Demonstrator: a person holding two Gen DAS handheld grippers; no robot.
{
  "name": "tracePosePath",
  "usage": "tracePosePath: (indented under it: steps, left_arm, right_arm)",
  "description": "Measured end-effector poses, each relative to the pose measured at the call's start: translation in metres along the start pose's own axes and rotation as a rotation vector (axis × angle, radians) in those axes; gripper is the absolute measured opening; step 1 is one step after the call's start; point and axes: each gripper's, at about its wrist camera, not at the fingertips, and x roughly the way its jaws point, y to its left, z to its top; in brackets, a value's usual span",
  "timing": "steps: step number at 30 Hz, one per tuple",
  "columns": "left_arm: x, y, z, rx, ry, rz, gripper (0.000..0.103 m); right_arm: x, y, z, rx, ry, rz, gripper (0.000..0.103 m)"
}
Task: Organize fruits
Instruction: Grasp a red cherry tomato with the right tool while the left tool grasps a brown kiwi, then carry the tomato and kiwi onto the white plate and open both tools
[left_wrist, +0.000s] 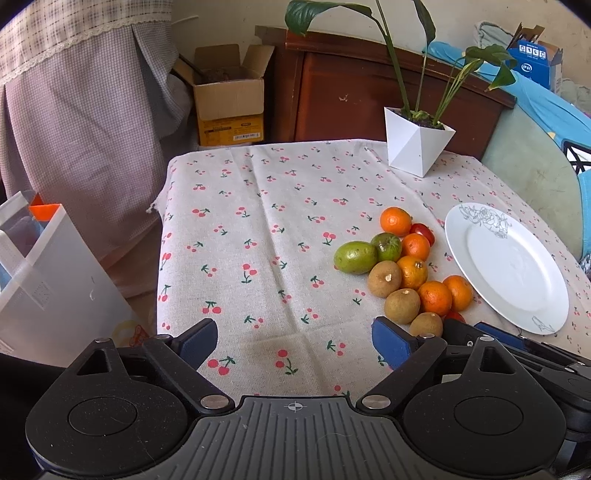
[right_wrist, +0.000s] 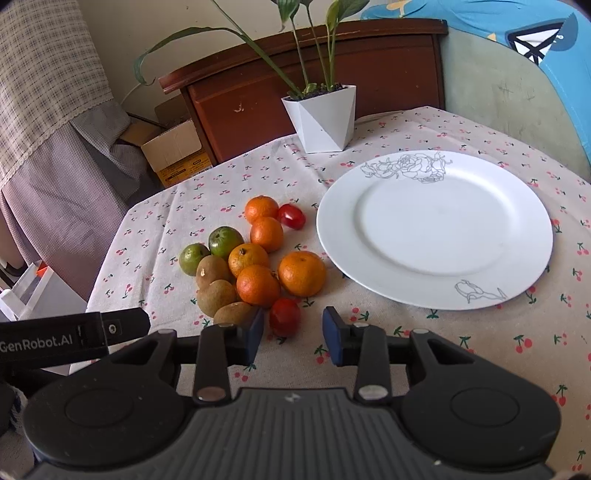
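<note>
A pile of fruit lies on the cherry-print tablecloth (left_wrist: 258, 229): several oranges (right_wrist: 302, 273), two green fruits (right_wrist: 225, 242), three brown kiwis (right_wrist: 216, 295) and two red tomatoes (right_wrist: 284, 315). An empty white plate (right_wrist: 436, 225) with a line-drawn rose sits right of the pile. My right gripper (right_wrist: 293, 332) is open just in front of the near tomato, which sits between the fingertips' line. My left gripper (left_wrist: 294, 345) is open and empty over bare cloth, left of the pile (left_wrist: 406, 266). The plate also shows in the left wrist view (left_wrist: 506, 266).
A white faceted pot (right_wrist: 321, 118) with a tall green plant stands at the table's back. A wooden headboard (right_wrist: 332, 66) is behind it. A cardboard box (left_wrist: 229, 96) and a white bag (left_wrist: 48, 280) stand off the table's left side. A green cushion (right_wrist: 517, 103) is at the right.
</note>
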Motion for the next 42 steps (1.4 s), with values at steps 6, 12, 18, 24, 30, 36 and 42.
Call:
tracePosePath:
  steps: [6,12,18,24,30,36,42]
  left_arm:
    - [-0.001,-0.006,-0.002,0.017,-0.001,-0.036,0.083]
    - [0.000,-0.018,-0.005,0.049,-0.001,-0.105,0.076]
    - [0.003,-0.036,-0.010,0.085,-0.005,-0.176,0.063]
    - [0.009,-0.052,-0.015,0.111,-0.009,-0.241,0.048]
    - [0.020,-0.062,-0.017,0.113,-0.006,-0.254,0.038]
    - [0.024,-0.069,-0.018,0.121,-0.023,-0.246,0.027]
    - [0.021,-0.070,-0.019,0.122,-0.038,-0.251,0.024]
  right_arm:
    - [-0.002,-0.001,-0.001,-0.011,-0.005,0.005,0.018]
    - [-0.011,-0.010,-0.001,-0.001,-0.003,-0.006,0.018]
    - [-0.022,-0.026,-0.002,0.035,-0.004,-0.022,0.018]
    - [-0.028,-0.040,-0.003,0.079,0.002,-0.042,0.018]
    - [-0.029,-0.050,-0.004,0.117,0.011,-0.052,0.018]
    - [-0.030,-0.054,-0.005,0.140,0.016,-0.038,0.018]
    - [-0.033,-0.055,-0.004,0.143,0.006,-0.019,0.018]
